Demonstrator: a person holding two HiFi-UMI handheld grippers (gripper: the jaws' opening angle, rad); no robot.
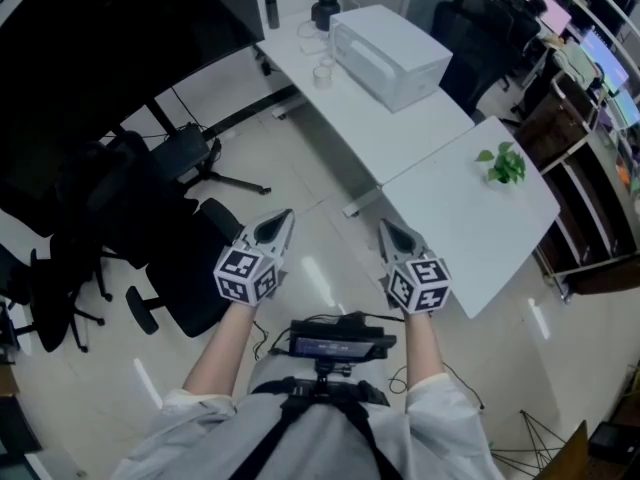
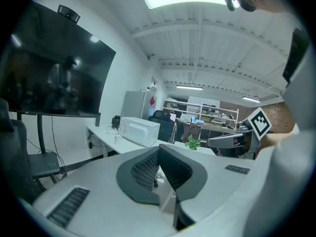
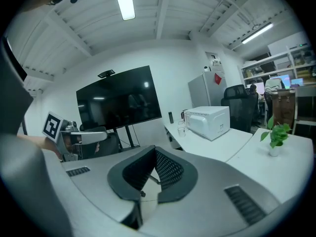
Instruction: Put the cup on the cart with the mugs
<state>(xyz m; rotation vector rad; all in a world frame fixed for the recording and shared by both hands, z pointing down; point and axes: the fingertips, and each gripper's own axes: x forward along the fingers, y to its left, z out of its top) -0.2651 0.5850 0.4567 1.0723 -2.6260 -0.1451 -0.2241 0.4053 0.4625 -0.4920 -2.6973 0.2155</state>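
Left tool [image 1: 286,216] and right tool [image 1: 384,225] are both closed and empty, held above the floor [image 1: 330,253]. A clear cup [image 1: 322,75] stands on the white table [image 1: 400,138], just beside the microwave [image 1: 390,56].

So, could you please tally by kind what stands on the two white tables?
Microwave: 1
Potted plant: 1
Dark bottle: 1
Black jug: 1
Clear cups: 2, as far as the head view shows
Total: 6
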